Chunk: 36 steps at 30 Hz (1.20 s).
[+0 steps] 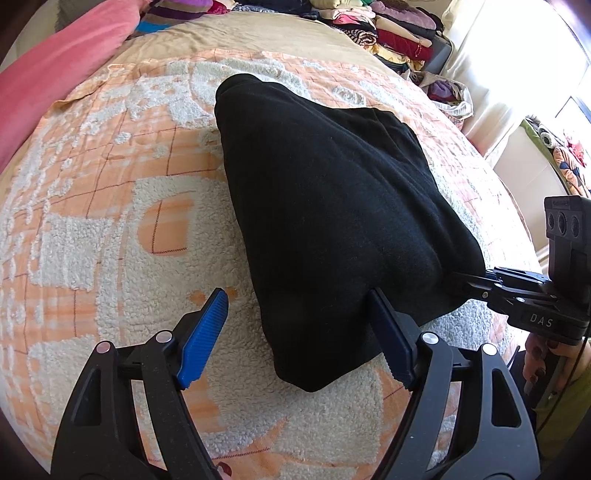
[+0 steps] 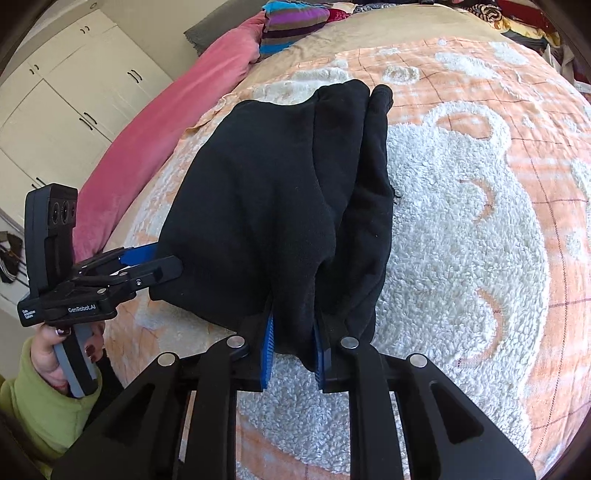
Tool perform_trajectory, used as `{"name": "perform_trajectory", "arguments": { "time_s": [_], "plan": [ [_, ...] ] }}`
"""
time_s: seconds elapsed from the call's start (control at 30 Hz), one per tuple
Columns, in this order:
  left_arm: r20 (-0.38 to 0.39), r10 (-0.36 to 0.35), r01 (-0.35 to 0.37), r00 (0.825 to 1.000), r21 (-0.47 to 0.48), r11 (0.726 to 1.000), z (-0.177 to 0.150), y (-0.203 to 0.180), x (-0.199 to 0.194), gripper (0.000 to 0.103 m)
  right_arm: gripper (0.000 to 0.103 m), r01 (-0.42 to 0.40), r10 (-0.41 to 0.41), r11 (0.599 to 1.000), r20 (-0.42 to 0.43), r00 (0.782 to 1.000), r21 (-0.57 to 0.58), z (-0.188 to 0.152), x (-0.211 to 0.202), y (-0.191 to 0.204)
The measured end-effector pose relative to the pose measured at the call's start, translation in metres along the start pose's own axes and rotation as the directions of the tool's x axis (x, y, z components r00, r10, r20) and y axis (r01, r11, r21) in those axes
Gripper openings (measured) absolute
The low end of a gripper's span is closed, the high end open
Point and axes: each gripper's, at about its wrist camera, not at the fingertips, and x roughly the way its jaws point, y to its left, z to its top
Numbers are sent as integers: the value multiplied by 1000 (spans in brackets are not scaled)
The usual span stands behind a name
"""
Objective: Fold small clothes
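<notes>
A black fleece garment (image 1: 332,206) lies folded lengthwise on the orange and white bedspread (image 1: 110,221). My left gripper (image 1: 299,299) is open, its blue pads wide apart; the garment's near corner drapes over the right pad. In the right wrist view the left gripper (image 2: 155,262) sits at the garment's left edge. My right gripper (image 2: 293,332) is shut on the near edge of the black garment (image 2: 280,199), cloth bunched between its blue pads. In the left wrist view the right gripper (image 1: 465,277) grips the garment's right corner.
A pink blanket (image 1: 62,70) runs along the bed's left side. Stacks of folded clothes (image 1: 388,29) lie at the far end. A striped cushion (image 2: 291,26) lies at the bed's head. White cupboards (image 2: 66,96) stand on the left.
</notes>
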Motion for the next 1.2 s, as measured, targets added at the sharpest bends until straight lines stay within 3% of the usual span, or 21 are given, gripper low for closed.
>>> {"name": "perform_trajectory", "arguments": {
  "time_s": [0.3, 0.47, 0.77, 0.87, 0.97, 1.13, 1.2],
  "plan": [
    [3, 5, -5, 1000, 5, 1000, 1, -1, -6, 70, 24, 1, -1, 1000, 28, 1000, 3, -3, -14, 7],
    [11, 4, -4, 1000, 6, 1000, 3, -1, -12, 69, 38, 24, -23, 1000, 52, 998, -5, -4, -28, 8],
    [105, 4, 1, 994, -43, 999, 14, 7, -41, 68, 39, 50, -52, 999, 126, 991, 19, 0, -55, 1],
    [128, 0, 10, 992, -78, 997, 20, 9, -44, 52, 39, 67, -67, 998, 177, 982, 5, 10, -67, 5],
    [139, -3, 13, 990, -71, 997, 28, 3, -39, 50, 40, 96, -91, 995, 214, 973, -15, 23, -74, 11],
    [36, 28, -27, 999, -40, 999, 27, -5, 1, 49, 40, 127, -116, 992, 241, 964, -27, 45, -70, 17],
    [41, 60, -59, 997, -23, 998, 19, -7, 10, 49, 40, 132, -122, 991, 240, 963, -28, 54, -63, 18]
  ]
}}
